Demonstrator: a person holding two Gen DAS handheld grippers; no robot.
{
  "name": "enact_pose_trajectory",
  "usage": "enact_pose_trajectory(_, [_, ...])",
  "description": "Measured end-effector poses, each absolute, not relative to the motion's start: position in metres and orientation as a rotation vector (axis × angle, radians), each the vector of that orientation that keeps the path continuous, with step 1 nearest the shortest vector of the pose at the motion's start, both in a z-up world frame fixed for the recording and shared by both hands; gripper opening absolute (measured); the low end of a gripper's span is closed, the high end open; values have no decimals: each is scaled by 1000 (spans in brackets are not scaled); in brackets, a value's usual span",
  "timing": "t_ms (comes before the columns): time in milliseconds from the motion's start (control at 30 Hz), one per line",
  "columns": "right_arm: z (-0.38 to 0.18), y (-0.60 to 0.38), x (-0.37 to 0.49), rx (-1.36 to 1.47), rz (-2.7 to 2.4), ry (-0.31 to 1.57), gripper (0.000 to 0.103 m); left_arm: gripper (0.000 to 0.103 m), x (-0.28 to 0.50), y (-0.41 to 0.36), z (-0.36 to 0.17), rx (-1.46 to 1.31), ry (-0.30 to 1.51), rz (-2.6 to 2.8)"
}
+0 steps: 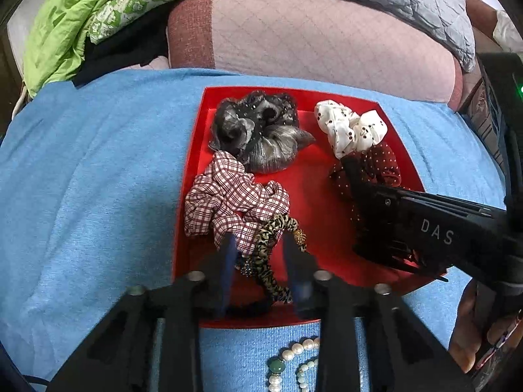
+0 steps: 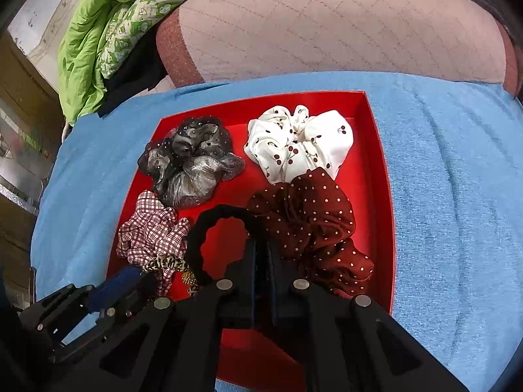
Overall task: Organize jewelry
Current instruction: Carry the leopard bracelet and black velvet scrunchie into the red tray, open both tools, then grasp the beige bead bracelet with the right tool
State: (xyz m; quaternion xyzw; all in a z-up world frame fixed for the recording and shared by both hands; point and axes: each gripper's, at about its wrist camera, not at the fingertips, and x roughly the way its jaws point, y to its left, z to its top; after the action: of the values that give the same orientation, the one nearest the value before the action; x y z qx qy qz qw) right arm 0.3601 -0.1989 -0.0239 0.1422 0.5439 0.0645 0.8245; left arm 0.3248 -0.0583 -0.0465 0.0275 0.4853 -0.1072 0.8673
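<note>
Over the red tray (image 2: 380,170), the right hand-held gripper (image 2: 261,254) pinches a black hair tie (image 2: 217,214); soft, light, best held by its band; the left hand-held gripper (image 1: 258,248) stands parted around the leopard tie (image 1: 273,228).

Five scrunchies (image 2: 196,163) and one black hair tie (image 2: 219,219) in one red tray (image 2: 382,170).
</note>
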Motion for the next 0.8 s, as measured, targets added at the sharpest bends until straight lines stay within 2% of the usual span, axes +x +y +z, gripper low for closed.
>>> enact_pose_trajectory(167, [-16, -201, 358, 306, 132, 1141, 12, 36, 319, -50, -35, 33, 1008, -225])
enact_pose_trajectory(233, [-12, -202, 356, 311, 129, 1132, 21, 37, 316, -47, -29, 30, 1000, -224])
enact_pose_trajectory(300, [-7, -203, 354, 312, 124, 1120, 25, 38, 312, -45, -23, 31, 991, -223])
enact_pose_trajectory(800, [44, -210, 305, 335, 139, 1036, 25, 41, 269, -22, 15, 50, 918, -182])
